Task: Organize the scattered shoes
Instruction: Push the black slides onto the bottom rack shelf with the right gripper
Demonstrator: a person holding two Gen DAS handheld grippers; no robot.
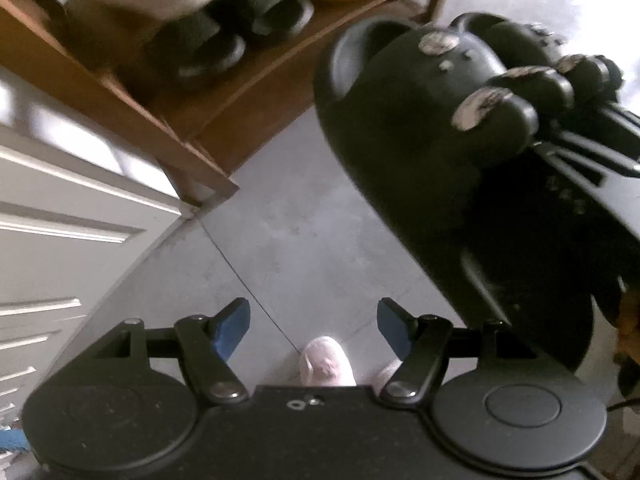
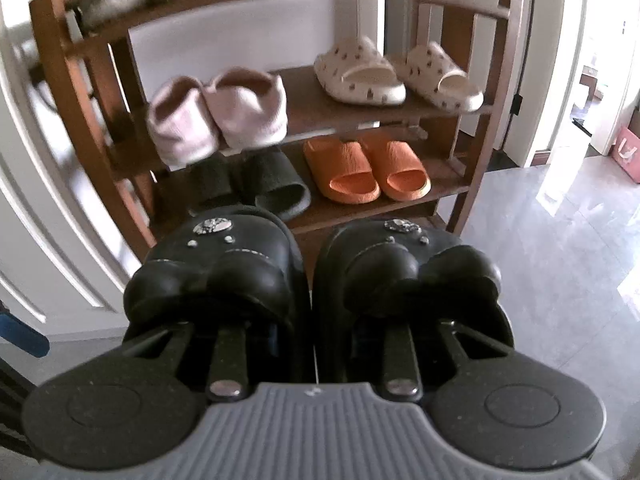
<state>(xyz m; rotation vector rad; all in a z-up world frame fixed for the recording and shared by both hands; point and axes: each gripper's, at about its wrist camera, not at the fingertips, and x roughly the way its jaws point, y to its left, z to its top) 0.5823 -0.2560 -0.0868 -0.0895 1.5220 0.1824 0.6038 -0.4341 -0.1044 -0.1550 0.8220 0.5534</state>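
Right gripper [image 2: 314, 344] sits nearest, its jaws clamped on a pair of glossy black rubber clogs with silver studs [image 2: 312, 280], one finger slid inside each shoe so the inner walls are squeezed together. The pair hangs off the floor just in front of the brown wooden shoe rack [image 2: 476, 148], toes aimed at its lower tiers. On the shelf ahead lie dark green ribbed slides [image 2: 276, 192] and, beside them, orange foam slides [image 2: 364, 172]; the tier above carries fluffy pink slippers [image 2: 218, 116] and cream spotted slides [image 2: 396, 74].

Left gripper [image 1: 314, 332] points down at the grey tiled floor [image 1: 304, 220], blue-tipped fingers [image 1: 232, 326] standing apart with nothing between them; a pink slippered foot [image 1: 326, 360] shows below.

To my eye the step in hand is setting the clogs on the rack. Both visible shelves look full, so the bottom tier, hidden behind the clogs, seems the likely spot. Keeping the soles level, sliding in low under the shelf edge and releasing only once both heels rest would stop them tipping.
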